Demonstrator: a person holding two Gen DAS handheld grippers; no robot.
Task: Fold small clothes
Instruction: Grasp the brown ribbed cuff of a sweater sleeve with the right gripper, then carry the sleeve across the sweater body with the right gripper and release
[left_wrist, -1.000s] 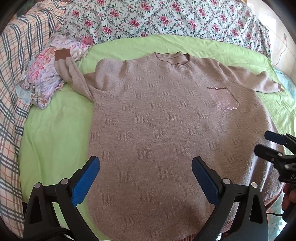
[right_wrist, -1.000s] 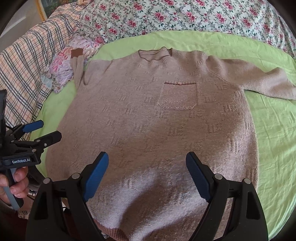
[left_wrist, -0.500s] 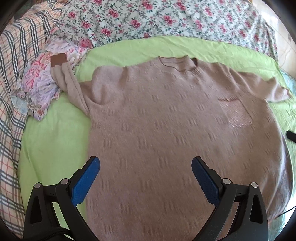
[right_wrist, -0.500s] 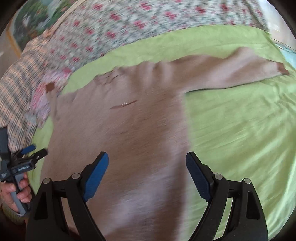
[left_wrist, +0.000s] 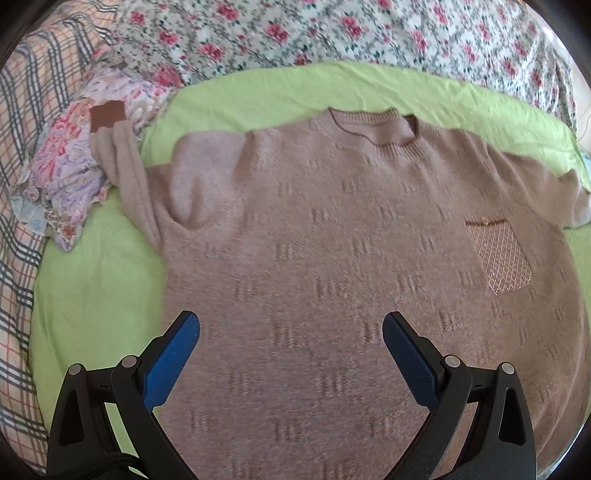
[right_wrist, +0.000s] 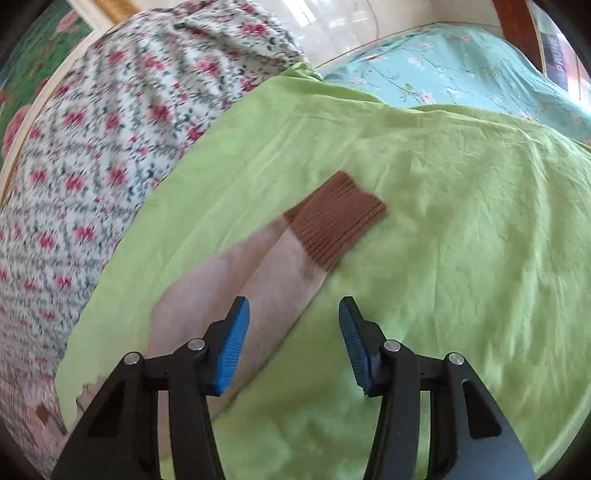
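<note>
1. The left tongs (left_wrist: 291, 326) stand wide apart at the bottom of the left wrist view, empty, blue pads (left_wrist: 170, 363) over the lower body of the sweater (left_wrist: 332, 266).
2. The right tongs (right_wrist: 294, 308) are also apart and hold nothing; the left pad sits over the sleeve (right_wrist: 240, 295), the right pad over bare green sheet (right_wrist: 461, 229).
3. The sweater is a dusty-pink knit with a repeating raised motif, a ribbed round collar (left_wrist: 373, 127) at upper centre and a sparkly chest pocket (left_wrist: 500, 258) at right. It lies flat, front up, on the green sheet of the bed.
4. Only the left view shows the whole body, plus the other sleeve bent upward at upper left, its brown cuff (left_wrist: 108, 114) resting on a crumpled floral garment (left_wrist: 70, 173).
5. Only the right view shows the outstretched sleeve's ribbed brown cuff (right_wrist: 338, 219) mid-frame, a turquoise bedspread (right_wrist: 461, 70) at upper right and the rose-print quilt (right_wrist: 110, 129) at left.
6. Half a second ago the right view took in the sweater's body and the other hand at lower left; now it has swung onto the sleeve end. The left view has barely shifted.
</note>
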